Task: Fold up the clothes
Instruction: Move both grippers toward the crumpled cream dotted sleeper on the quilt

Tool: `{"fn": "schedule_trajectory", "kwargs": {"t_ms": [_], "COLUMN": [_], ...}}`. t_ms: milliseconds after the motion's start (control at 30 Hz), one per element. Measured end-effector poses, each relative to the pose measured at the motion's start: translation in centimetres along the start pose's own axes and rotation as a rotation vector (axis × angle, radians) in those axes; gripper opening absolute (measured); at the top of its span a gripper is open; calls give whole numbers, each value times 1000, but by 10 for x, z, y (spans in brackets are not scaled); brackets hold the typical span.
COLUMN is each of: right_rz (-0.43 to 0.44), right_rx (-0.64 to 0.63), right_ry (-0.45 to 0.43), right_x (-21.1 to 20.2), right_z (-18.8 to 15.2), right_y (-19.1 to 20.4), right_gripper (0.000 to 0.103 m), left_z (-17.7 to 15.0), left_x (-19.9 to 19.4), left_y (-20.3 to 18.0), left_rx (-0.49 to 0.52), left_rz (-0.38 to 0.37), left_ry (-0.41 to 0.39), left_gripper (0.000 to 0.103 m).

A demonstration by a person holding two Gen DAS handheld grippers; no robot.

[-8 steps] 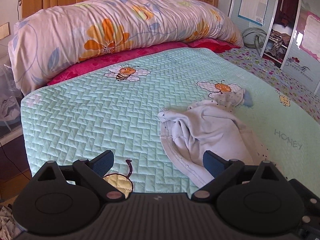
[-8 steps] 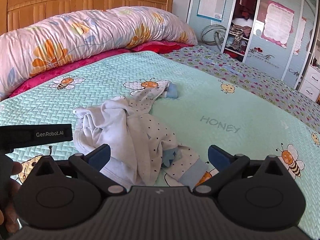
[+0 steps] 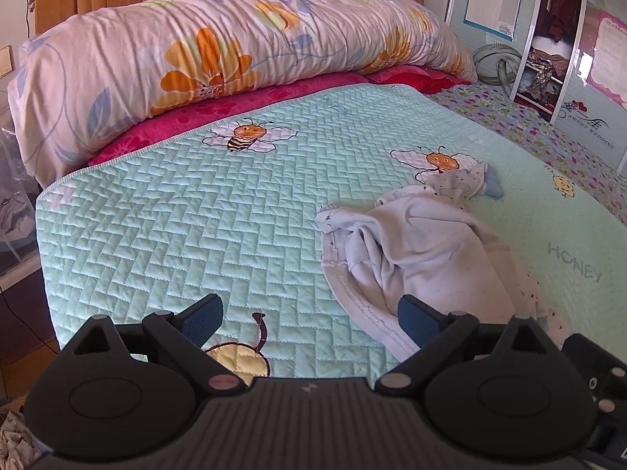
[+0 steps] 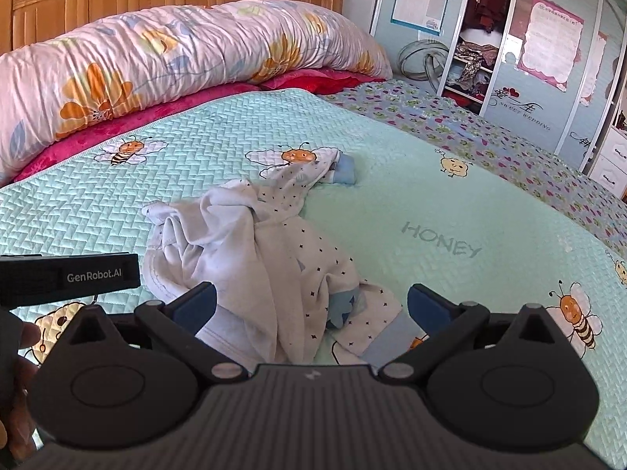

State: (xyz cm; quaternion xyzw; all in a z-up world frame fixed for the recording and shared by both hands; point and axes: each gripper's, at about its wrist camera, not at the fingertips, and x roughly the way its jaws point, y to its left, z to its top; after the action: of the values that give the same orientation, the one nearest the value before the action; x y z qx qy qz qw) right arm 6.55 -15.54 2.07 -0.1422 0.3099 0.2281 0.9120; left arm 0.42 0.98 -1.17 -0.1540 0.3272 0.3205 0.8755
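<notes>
- A mint quilted bedspread (image 4: 450, 196) with bee prints covers the bed.
- A crumpled white garment (image 4: 250, 243) with small dark specks lies bunched near the spread's middle, one blue cuff (image 4: 345, 170) at its far end.
- The right gripper (image 4: 311, 305) hangs over the garment's near edge, jaws spread wide, holding nothing.
- The left gripper (image 3: 311, 315) hovers by the garment's hem, jaws equally wide, empty.

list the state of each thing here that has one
left gripper: open, empty
right gripper: open, empty
white garment: crumpled, unfolded, on quilt
floral duvet: rolled up by headboard
wardrobe: door open, clothes showing
</notes>
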Motion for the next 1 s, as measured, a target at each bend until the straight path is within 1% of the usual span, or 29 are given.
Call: {"fn": "schedule_trajectory", "kwargs": {"t_ms": [67,300,500,600,667,767,1000], "right_rz": [-3,-13,-15,-19,-13,0,4], "right_rx": [1,-21,-28,-31,-15,6,-2], "right_ry": [7,31,44,50,49,51,51], "right_x": [3,9,18,21,23,26,31], "right_z": [1,2,0,1,1,1,1], "right_y": [2,14,16,15,14,13,21], "right_gripper": [103,103,103,103,103,103,103], "left_z": [-1,-2,-3,-4,-5,-5,-5], "left_x": [2,6,8,12,14,17,22], "left_y": [0,5,3,5,6,8,16], "left_rx": [5,-6,13,4,-8,-13,-40], "left_rz": [5,-16,2,-8,-16,-12,-16], "left_ry": [-1,29,29,57,43,51,81], "left_gripper": [99,99,99,99,99,99,99]}}
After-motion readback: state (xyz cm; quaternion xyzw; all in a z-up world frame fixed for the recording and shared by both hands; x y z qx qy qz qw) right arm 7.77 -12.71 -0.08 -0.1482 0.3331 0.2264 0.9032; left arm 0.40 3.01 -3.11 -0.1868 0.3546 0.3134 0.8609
